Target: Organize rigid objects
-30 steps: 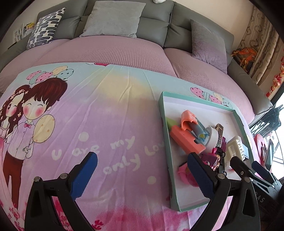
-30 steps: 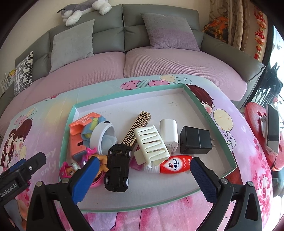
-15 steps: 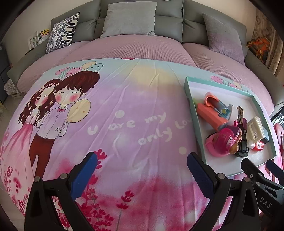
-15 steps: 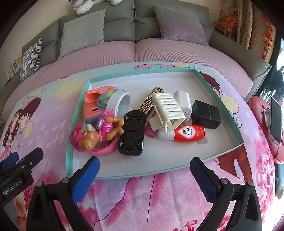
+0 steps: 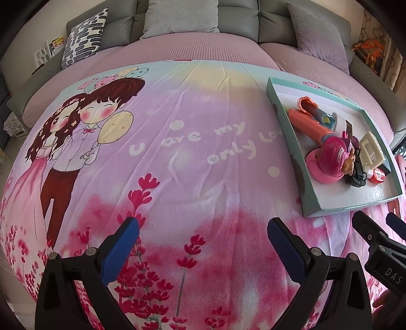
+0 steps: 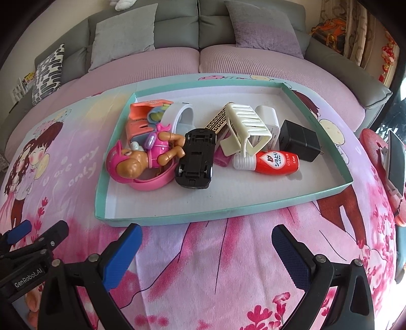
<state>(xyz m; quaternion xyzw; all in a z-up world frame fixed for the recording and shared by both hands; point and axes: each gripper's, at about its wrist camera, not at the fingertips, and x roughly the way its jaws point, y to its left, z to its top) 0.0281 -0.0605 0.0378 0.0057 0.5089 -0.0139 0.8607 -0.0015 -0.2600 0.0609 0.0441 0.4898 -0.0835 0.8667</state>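
Both sets of jaws stand wide apart and hold nothing: my right gripper (image 6: pixel 206 245) hangs over the cloth just short of the tray's near rim, my left gripper (image 5: pixel 203 237) over bare cloth well to the tray's left. The teal-rimmed tray (image 6: pixel 177 218) holds the whole jumble: a pink toy dog figure (image 6: pixel 142 160) lying in a pink bowl at the left, a black toy car (image 6: pixel 196 157) upside down just beside it, a cream hair claw (image 6: pixel 247 129) against a red and white bottle (image 6: pixel 271 161), and a black charger (image 6: pixel 299 144) at the right. I see the tray sitting on a pink cartoon-print cloth (image 5: pixel 177 157), with a grey sofa (image 6: pixel 177 22) behind.
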